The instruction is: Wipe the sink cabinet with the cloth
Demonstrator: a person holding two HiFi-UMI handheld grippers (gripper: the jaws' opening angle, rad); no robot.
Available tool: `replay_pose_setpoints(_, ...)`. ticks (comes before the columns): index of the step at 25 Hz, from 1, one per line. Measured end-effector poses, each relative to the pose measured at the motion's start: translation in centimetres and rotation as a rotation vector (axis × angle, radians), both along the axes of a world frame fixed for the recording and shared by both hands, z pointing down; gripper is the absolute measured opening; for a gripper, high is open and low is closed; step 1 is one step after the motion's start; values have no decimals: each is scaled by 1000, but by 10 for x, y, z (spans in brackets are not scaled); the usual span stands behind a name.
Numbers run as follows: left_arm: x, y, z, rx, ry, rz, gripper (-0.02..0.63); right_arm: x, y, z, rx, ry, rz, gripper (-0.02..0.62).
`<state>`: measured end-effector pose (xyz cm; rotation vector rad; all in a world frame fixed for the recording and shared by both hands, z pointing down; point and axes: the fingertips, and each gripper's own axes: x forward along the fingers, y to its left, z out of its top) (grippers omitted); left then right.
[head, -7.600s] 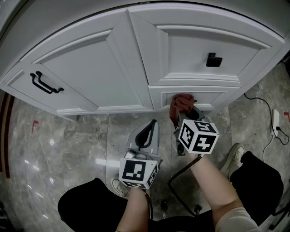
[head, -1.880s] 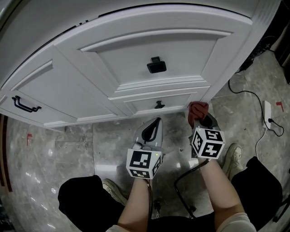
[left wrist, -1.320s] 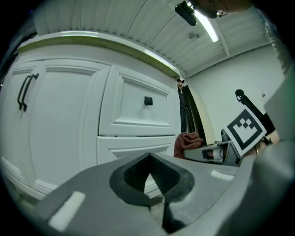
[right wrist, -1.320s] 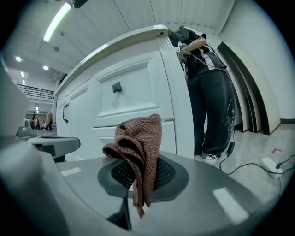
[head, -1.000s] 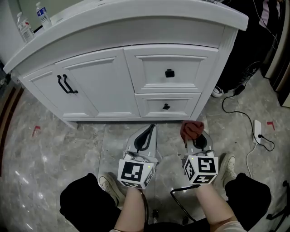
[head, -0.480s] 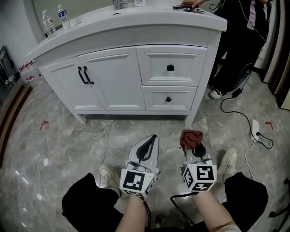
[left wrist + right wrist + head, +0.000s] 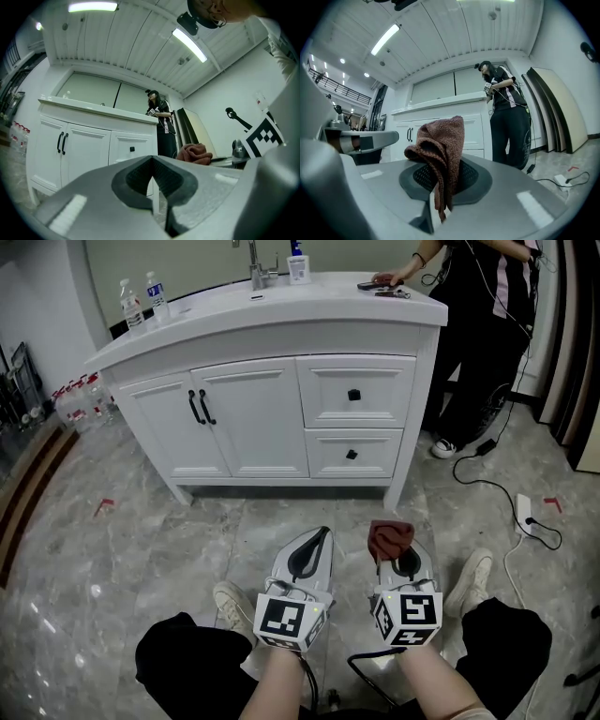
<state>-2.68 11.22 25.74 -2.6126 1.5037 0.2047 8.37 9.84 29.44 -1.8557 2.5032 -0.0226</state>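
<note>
jaws of the left gripper (image 7: pixel 317 536) are together, nothing between them. right gripper (image 7: pixel 397 557) is clamped on the reddish-brown cloth (image 7: pixel 389 538) (bunched above the tips). both hang over the marble floor (image 7: pixel 141 540), well apart from the white sink cabinet (image 7: pixel 281 418) beyond.

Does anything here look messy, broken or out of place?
Nothing looks broken or spilled. The cabinet has its doors and drawers shut. Only a loose cable and power strip lie on the floor at the right.
</note>
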Motion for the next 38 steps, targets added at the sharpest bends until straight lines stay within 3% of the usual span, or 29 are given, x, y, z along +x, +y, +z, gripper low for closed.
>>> replay_pose_setpoints(10,2,17,-3,0,15,12,0,11,18,-7,-4,-67,29,78)
replay_pose_setpoints(38,9,23,0,-23,-30,6,0,-1,28,-3,-31,-35,-20,77)
